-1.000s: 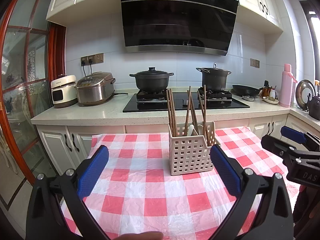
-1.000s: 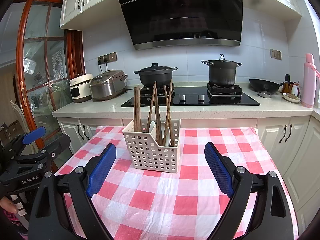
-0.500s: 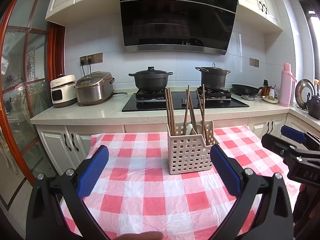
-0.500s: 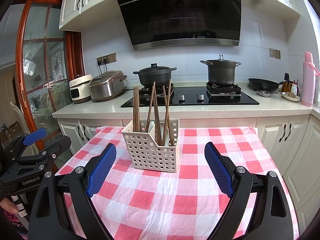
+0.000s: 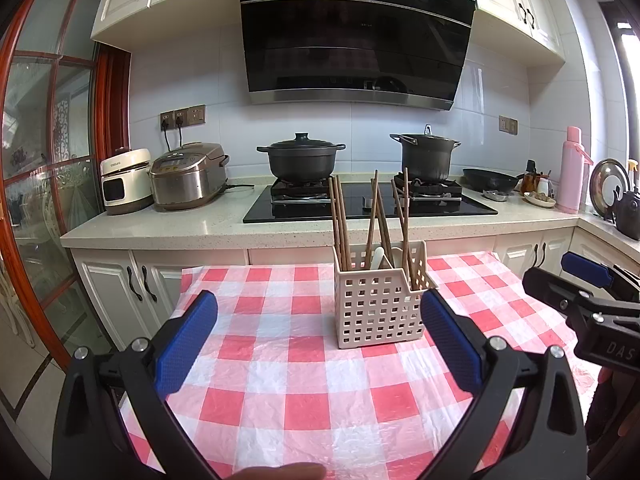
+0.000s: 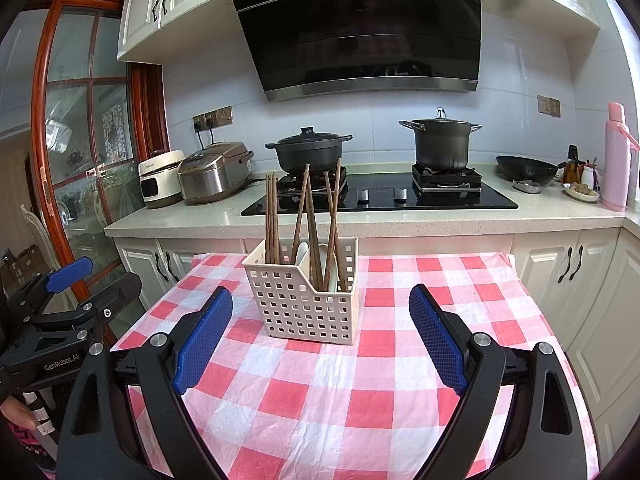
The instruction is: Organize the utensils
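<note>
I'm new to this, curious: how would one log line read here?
left gripper: open, empty | right gripper: open, empty | chopsticks: in basket | table: nothing loose

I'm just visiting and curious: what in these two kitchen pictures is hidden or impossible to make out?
- White utensils in the caddy: both views show only their tops; the perforated wall hides the rest.
- Chopsticks' lower ends: hidden inside the caddy, both views.
- Dish contents by the pink flask: too small.
- Right gripper, left view: cut off by the frame edge.
- Near table edge: behind the fingers.
</note>
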Motion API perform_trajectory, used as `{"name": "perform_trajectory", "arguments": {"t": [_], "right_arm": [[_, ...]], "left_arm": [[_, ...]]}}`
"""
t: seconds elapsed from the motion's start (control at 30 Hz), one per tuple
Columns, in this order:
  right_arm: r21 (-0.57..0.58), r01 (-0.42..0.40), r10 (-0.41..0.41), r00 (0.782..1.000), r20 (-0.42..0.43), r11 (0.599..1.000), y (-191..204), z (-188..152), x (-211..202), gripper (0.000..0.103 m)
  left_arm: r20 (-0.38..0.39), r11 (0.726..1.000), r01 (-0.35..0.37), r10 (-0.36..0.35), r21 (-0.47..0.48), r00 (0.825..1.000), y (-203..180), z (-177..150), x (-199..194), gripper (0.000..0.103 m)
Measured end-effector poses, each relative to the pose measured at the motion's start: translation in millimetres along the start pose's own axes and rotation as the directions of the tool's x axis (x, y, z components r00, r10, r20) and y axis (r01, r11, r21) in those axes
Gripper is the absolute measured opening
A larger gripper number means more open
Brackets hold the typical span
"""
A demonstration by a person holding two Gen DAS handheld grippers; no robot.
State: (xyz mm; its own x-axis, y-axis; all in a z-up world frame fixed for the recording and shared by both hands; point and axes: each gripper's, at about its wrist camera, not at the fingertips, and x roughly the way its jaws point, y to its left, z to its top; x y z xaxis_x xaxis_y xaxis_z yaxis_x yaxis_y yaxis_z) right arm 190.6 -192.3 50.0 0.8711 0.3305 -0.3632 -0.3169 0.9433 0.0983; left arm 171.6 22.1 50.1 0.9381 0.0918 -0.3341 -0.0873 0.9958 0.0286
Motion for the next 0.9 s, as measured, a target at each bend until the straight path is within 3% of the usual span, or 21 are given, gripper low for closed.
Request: {"name": "perform_trajectory", "arguments": {"t": [0.9], "right_arm": [[0.002, 0.0, 0.0, 1.0, -0.01, 1.0, 0.8, -2.3, -0.8, 0.084]], "left_arm": [[-0.033, 0.999, 0.011, -0.012, -0.044, 0.999, 6.4, -0.9, 5.9, 0.098]]}}
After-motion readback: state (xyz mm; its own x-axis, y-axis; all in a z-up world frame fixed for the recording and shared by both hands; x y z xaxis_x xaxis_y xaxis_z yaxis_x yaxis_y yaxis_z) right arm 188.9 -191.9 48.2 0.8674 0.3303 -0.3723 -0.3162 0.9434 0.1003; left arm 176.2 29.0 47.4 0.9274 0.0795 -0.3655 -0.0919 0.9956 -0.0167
